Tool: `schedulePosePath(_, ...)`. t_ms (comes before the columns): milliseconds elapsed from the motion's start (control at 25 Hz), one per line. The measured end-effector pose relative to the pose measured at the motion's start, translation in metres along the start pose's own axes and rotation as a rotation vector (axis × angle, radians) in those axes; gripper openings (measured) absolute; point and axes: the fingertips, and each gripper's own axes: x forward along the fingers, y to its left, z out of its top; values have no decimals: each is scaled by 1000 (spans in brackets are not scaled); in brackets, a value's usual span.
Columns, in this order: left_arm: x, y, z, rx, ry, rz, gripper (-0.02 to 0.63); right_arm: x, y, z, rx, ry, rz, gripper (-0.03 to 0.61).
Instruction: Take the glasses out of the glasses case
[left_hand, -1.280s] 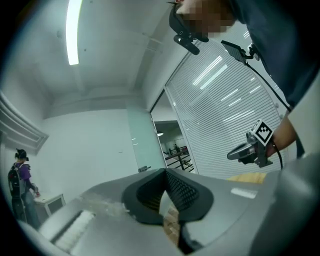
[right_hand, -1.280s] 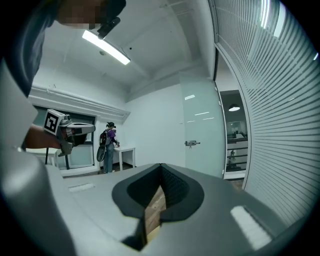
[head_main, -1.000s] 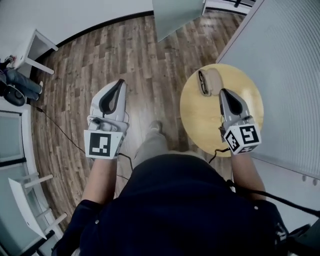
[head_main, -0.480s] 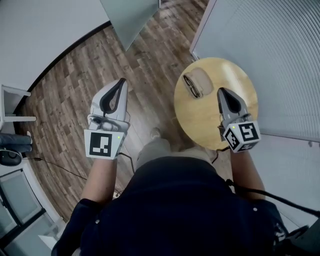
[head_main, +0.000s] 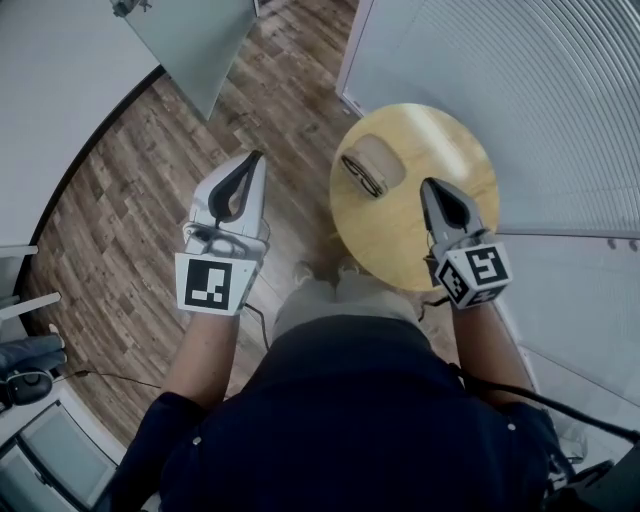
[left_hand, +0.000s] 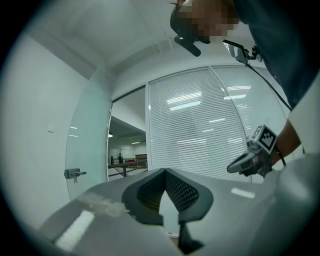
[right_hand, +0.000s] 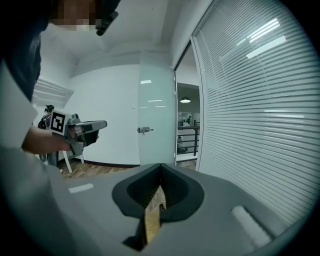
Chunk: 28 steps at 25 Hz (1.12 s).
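Two tools hang in front of the person's body, and neither carries anything. The left tool (head_main: 252, 162) is clenched on air over the wooden floor (head_main: 140, 210). The right tool (head_main: 432, 188) is pressed closed too, its tips meeting above the near part of the round table (head_main: 400, 245). Only yellow tabletop shows through the slit behind its tips.

Farther on, toward the table's far-left edge, lies the glasses case (head_main: 380, 156), a beige oval well apart from both tools. A dark band along its left side is probably the glasses (head_main: 358, 176). That would mean the lid is already back, though it is too small to be sure.

The step in hand looks like the approach. To do it well, the right tool should release before it descends. It should come from above, take the frame at the bridge rather than a lens, and squeeze lightly. The left tool would do best to cross over and pin the case, since it sits near the rim and may slide on the smooth top.

No brand or label can be read anywhere. The only print is the black-and-white square markers on each tool's cube. Beyond the table stands a wall of blinds (head_main: 560, 100).
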Motion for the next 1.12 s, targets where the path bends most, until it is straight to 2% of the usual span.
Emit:
schedulePosePath(240, 43, -28, -25, 39, 24, -72, 5, 30, -18, -10, 8, -20, 27, 8)
schedulePosePath(440, 52, -18, -48, 4, 82, -32, 5, 51, -30, -30, 24, -19, 43, 8)
schedulePosePath(600, 69, -22, -65, -17, 114, -28, 5, 65, -33, -46, 47, -21, 105, 8)
schedulePosePath(720, 85, -22, -81, -44, 136, -26, 5, 88, -37, -71, 64, 32, 141, 11)
schedulePosePath(880, 101, -19, -109, -32, 162, -17, 5, 115, -40, -114, 67, 112, 181, 23)
schedulePosePath(1120, 103, -6, -160, -26, 248, 21, 5, 138, -50, -169, 73, 233, 191, 54)
